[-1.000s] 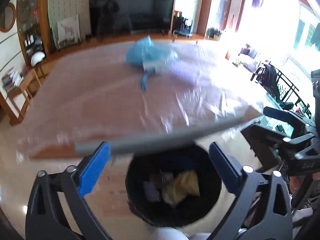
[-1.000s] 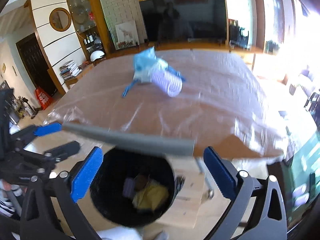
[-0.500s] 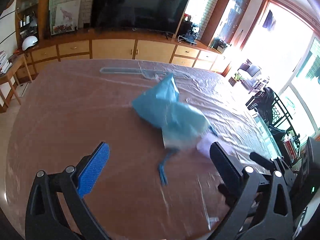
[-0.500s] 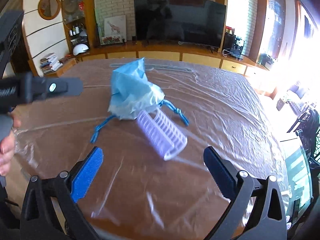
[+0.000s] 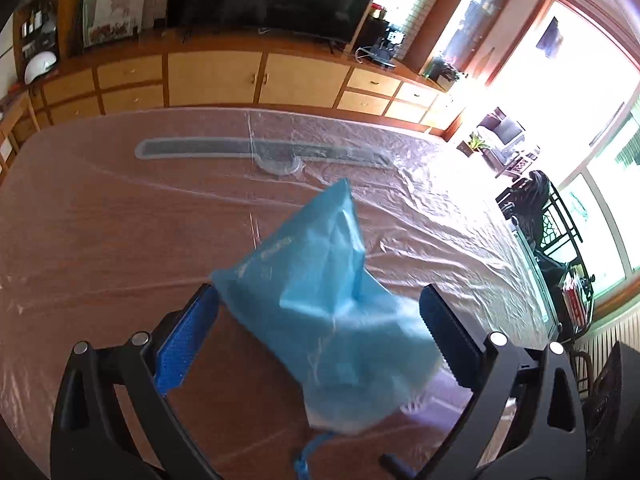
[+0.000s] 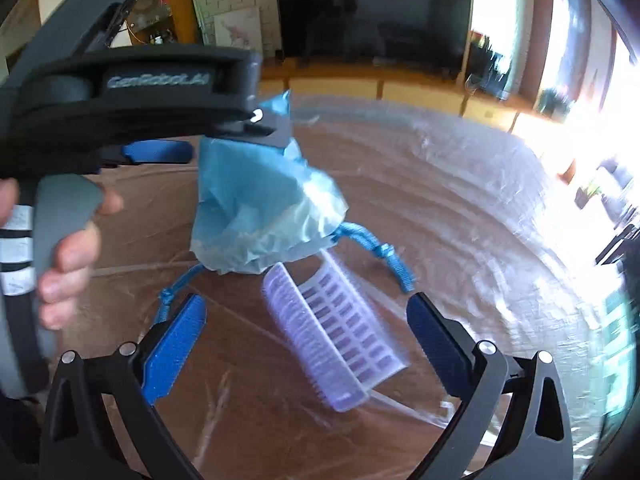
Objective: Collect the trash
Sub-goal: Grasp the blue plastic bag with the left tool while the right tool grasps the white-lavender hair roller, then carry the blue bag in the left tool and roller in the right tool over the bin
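Presently, findings as seen from my two grippers:

Left gripper (image 5: 316, 332): jaws spread wide, one to each side of the blue plastic bag (image 5: 324, 320); whether the pads touch the film, I cannot tell.

Right gripper (image 6: 306, 344): jaws wide apart and holding nothing, with the lilac ribbed holder (image 6: 336, 332) lying between the fingers.

Hand (image 6: 66, 240): seen from the right wrist, wrapped on the left gripper's grey handle.

Bag: crumpled, standing on the table (image 5: 100, 240), peak pointing up and away from me; its base overlaps the holder's far end.

Holder: lies flat, long axis running from under the bag toward my right finger.

Blue cord (image 6: 376, 252): trails out from under the bag on both sides, knotted ends resting on the clear plastic sheet (image 6: 460, 184).

Open room: bare sheeted surface left of the bag and beyond it.

Edges: far table edge runs before the wooden cabinets (image 5: 216, 76); right edge falls toward the bright windows.
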A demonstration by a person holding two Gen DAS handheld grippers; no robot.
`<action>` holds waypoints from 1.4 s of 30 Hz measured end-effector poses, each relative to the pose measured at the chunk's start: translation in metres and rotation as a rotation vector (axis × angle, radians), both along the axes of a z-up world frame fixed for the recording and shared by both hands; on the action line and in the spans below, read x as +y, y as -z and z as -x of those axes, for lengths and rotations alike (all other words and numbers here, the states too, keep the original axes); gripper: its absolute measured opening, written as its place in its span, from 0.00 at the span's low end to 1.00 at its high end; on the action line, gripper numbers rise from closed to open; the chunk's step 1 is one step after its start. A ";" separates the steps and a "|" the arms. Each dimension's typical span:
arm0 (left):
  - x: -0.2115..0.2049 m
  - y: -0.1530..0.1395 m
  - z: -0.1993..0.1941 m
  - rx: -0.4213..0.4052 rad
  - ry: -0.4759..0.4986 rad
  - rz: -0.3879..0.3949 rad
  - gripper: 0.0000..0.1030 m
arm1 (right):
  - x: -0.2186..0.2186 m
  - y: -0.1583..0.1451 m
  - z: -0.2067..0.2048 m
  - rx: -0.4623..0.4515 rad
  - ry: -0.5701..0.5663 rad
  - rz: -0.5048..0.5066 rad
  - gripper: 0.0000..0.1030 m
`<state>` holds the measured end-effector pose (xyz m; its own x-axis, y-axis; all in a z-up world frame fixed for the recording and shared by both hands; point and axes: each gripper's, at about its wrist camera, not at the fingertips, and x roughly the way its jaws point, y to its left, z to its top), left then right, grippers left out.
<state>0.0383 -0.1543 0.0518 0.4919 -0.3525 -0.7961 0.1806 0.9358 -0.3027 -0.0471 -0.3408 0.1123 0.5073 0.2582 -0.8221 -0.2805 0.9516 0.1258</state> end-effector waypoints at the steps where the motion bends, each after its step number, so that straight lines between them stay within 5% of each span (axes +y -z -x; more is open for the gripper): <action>1: -0.001 0.002 -0.004 0.008 -0.002 0.000 0.98 | -0.002 0.000 -0.002 0.010 0.003 -0.021 0.96; 10: -0.011 0.012 -0.019 0.025 0.042 -0.035 0.85 | -0.003 0.010 -0.022 0.080 -0.009 -0.057 0.87; 18: -0.013 0.017 -0.021 0.024 0.073 -0.035 0.63 | 0.002 0.005 -0.020 0.059 -0.040 0.037 0.52; 21: -0.013 0.016 -0.017 0.015 0.069 -0.031 0.57 | -0.001 0.003 -0.011 0.046 -0.029 0.030 0.46; 42: 0.012 -0.007 0.029 -0.076 0.035 -0.073 0.51 | -0.040 -0.013 0.003 0.017 0.066 -0.076 0.44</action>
